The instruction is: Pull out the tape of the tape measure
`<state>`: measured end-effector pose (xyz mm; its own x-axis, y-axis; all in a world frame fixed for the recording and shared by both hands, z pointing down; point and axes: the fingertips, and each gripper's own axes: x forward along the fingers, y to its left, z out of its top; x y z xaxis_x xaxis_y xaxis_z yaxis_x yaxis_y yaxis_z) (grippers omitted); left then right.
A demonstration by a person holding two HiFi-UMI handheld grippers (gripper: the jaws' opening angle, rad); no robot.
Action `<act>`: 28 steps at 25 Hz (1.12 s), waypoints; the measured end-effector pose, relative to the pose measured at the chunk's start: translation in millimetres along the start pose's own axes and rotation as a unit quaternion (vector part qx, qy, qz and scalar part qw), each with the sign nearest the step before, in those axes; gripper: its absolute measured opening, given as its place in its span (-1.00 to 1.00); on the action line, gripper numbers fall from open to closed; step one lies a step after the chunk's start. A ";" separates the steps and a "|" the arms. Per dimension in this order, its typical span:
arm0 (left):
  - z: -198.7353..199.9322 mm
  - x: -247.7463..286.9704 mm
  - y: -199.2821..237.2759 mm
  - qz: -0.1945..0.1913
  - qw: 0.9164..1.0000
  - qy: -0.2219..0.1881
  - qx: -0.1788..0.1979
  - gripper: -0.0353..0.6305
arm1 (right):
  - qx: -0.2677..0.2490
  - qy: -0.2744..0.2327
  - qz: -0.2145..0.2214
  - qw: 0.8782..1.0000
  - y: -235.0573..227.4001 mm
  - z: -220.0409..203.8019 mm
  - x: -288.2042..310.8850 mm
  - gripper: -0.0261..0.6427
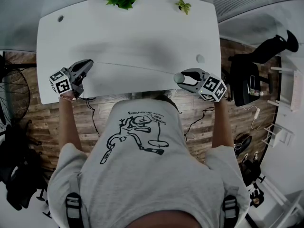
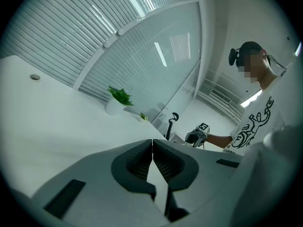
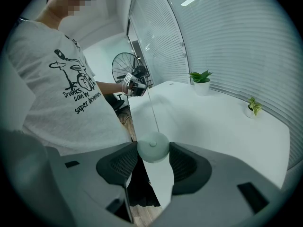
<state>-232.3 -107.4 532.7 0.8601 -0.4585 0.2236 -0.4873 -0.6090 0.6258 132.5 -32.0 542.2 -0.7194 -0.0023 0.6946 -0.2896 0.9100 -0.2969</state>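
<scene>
Evidently the small round tape measure [image 3: 152,146] sits clamped between the right gripper's [image 3: 153,150] jaws. It looks light and hard, with a smooth shell that would likely slip if squeezed off-centre. Its thin tape [image 1: 133,67] runs ahead of those jaws, over the bench [image 1: 133,27], to the left gripper [image 2: 152,143], whose jaws pinch its end. The strip seems flexible and is best gripped flat at the tip.

Tape [image 1: 133,67] spans the table's [image 1: 128,27] front, left tool [image 1: 90,63] to tape measure [image 3: 152,146] in right tool [image 1: 181,78].
</scene>
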 end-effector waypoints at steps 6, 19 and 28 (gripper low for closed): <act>2.2 -3.8 5.2 0.010 1.000 -0.001 -0.001 -0.82 | 0.002 0.001 -0.001 1.000 -1.8 -1.9 -0.8 -0.26; -2.2 2.1 1.8 0.002 1.000 0.003 -0.003 -0.82 | 0.001 0.005 -0.005 1.000 -2.6 -2.7 1.8 -0.26; -5.1 6.1 -0.6 -0.003 1.000 -0.002 -0.005 -0.82 | 0.000 0.009 -0.018 1.000 -6.5 -6.6 -0.6 -0.26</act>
<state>-226.0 -106.5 537.5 0.8627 -0.4572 0.2160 -0.4799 -0.6057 0.6346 138.9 -35.1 548.1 -0.6970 -0.0278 0.7166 -0.3154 0.9093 -0.2715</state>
